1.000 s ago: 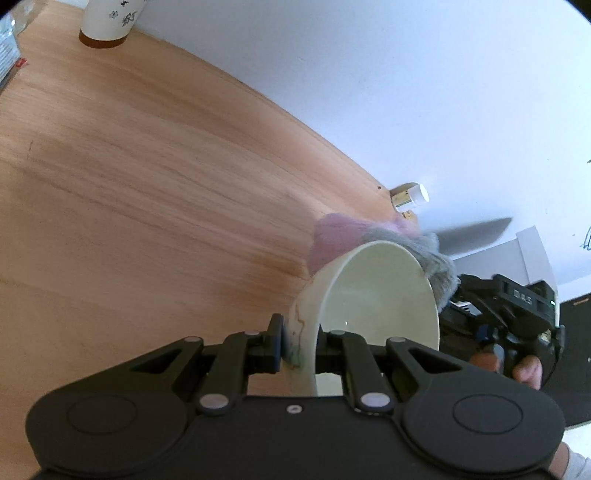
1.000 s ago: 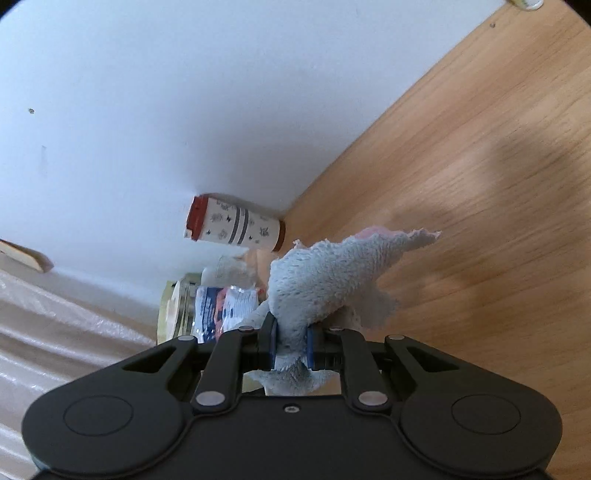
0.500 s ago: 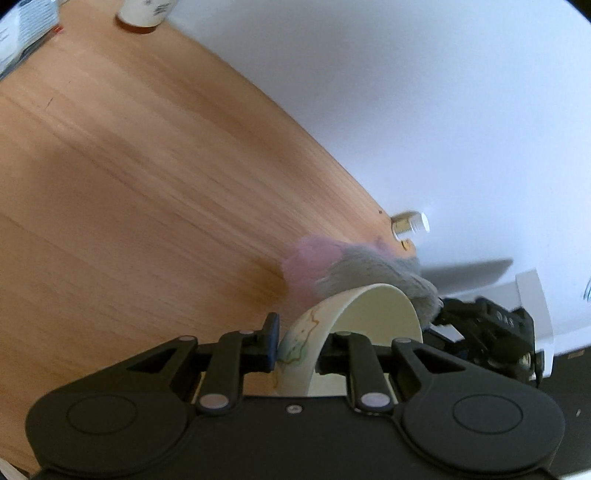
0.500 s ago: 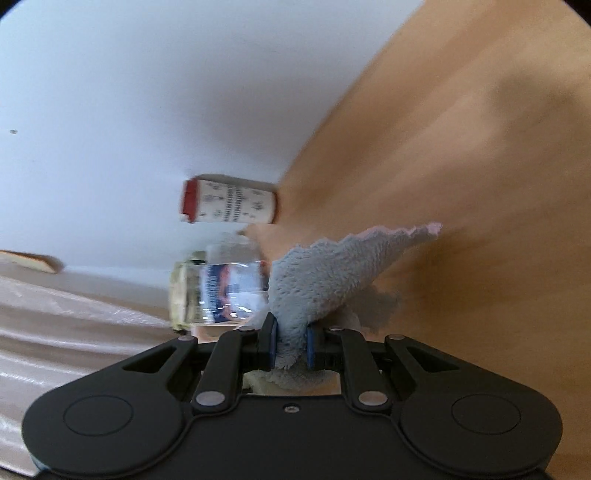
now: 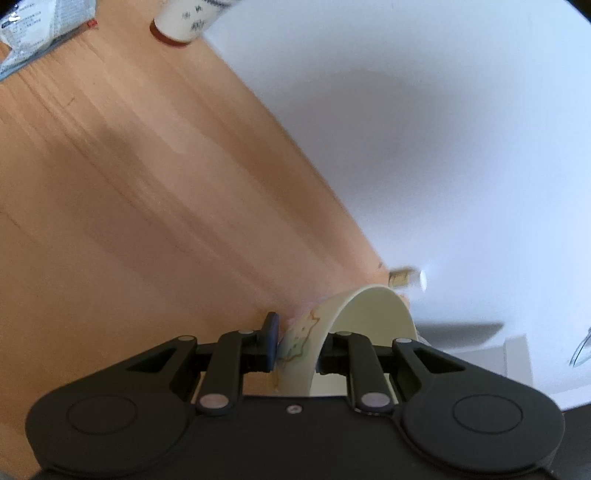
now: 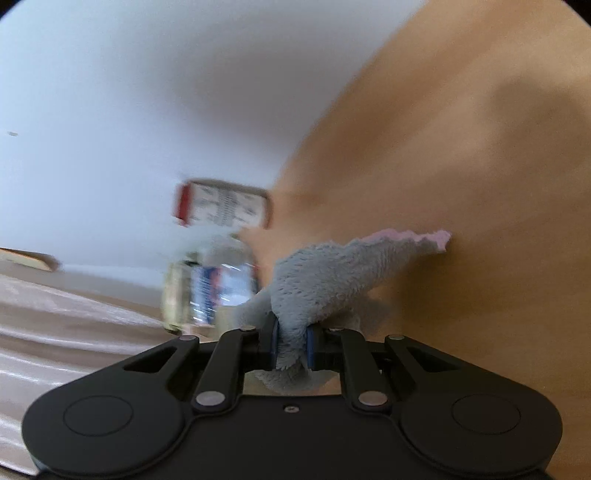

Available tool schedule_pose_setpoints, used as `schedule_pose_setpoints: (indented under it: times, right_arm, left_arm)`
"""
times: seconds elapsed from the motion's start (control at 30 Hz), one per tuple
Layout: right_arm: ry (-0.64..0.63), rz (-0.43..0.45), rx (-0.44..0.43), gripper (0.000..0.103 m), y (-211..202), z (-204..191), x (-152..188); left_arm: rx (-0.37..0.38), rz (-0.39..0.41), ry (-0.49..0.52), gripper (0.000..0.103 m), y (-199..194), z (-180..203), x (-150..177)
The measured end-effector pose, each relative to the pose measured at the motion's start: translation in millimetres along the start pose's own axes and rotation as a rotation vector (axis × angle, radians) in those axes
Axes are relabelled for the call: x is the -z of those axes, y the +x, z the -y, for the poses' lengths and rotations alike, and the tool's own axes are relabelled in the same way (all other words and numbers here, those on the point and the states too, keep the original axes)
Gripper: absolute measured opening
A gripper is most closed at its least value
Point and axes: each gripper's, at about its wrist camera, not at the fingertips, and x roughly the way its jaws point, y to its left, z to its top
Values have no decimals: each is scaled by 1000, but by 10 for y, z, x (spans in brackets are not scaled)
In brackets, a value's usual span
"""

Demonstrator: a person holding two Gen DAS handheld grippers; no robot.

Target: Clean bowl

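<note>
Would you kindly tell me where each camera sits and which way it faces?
Left wrist: on the left gripper, facing down over the wooden table toward the wall; its fingers hold the bowl.
Right wrist: on the right gripper, facing along the table; its fingers clamp the cloth.
Shared: table, red-trimmed cup.

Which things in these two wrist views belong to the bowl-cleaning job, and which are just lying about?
Part of the job:
- cream ceramic bowl with a drawn pattern, its wall between the left gripper jaws
- grey fluffy cloth with a pink edge, clamped in the right gripper

Lying about:
- red-lidded patterned cup
- blurred clear jar with a blue label
- white printed packet
- small gold-and-white bottle
</note>
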Motion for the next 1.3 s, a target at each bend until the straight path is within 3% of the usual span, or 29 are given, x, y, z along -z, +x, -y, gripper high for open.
schedule_pose_setpoints:
  times: [0.3, 0.47, 0.63, 0.73, 0.93, 1.13, 1.3]
  right_arm:
    - [42, -19, 39, 18, 62, 157, -12]
    - [-89, 25, 19, 18, 7, -92, -52]
    - [6, -27, 60, 18, 148, 122, 22]
    - [1, -40, 84, 18, 214, 131, 104]
    - [-155, -18, 49, 18, 112, -170, 158]
    - [-362, -106, 183, 18, 352, -327, 408]
    - [-471, -152, 244, 17, 506, -410, 525]
  left_arm:
    - [38, 27, -8, 18, 46, 66, -7]
    - [27, 46, -23, 18, 13, 31, -18]
    - [9, 52, -71, 19, 80, -28, 1]
    - [17, 68, -96, 19, 99, -50, -8]
    - [42, 94, -154, 18, 136, -104, -81]
    - [44, 72, -135, 18, 246, -60, -90]
    - [46, 66, -97, 18, 339, 3, -108]
